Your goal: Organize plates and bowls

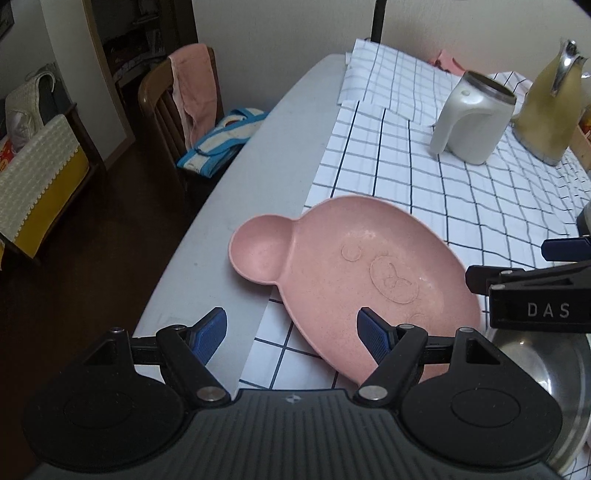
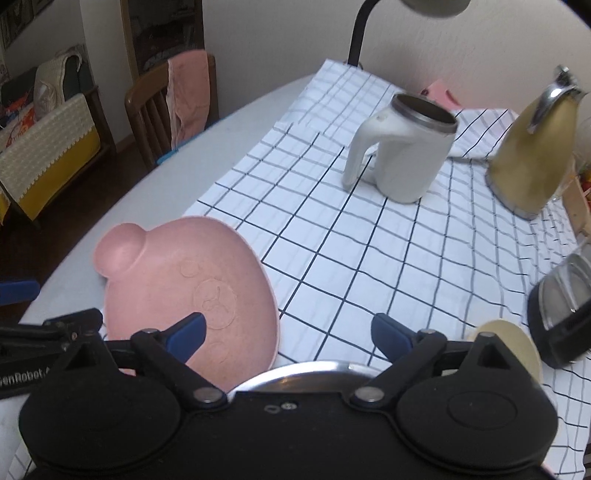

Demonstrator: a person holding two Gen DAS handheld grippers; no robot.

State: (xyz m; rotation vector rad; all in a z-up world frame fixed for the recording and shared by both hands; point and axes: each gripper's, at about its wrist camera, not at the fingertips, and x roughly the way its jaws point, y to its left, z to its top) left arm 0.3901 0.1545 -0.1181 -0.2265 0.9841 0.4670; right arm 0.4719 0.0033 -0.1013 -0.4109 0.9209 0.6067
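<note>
A pink bear-shaped plate (image 1: 343,266) lies on the checked cloth at the table's left side; it also shows in the right wrist view (image 2: 177,288). A steel bowl (image 1: 546,369) sits at the near right, its rim just showing below my right gripper (image 2: 295,373). My left gripper (image 1: 291,332) is open and empty, its right finger over the plate's near edge. My right gripper (image 2: 288,332) is open and empty, above the bowl, its left finger over the plate. It shows at the right edge of the left wrist view (image 1: 535,284).
A white mug (image 2: 402,147), a gold jug (image 2: 535,155), a glass kettle (image 2: 561,306) and a beige disc (image 2: 513,343) stand on the cloth. A lamp arm (image 2: 358,33) rises at the back. A chair with a pink towel (image 1: 192,92) stands left of the table edge.
</note>
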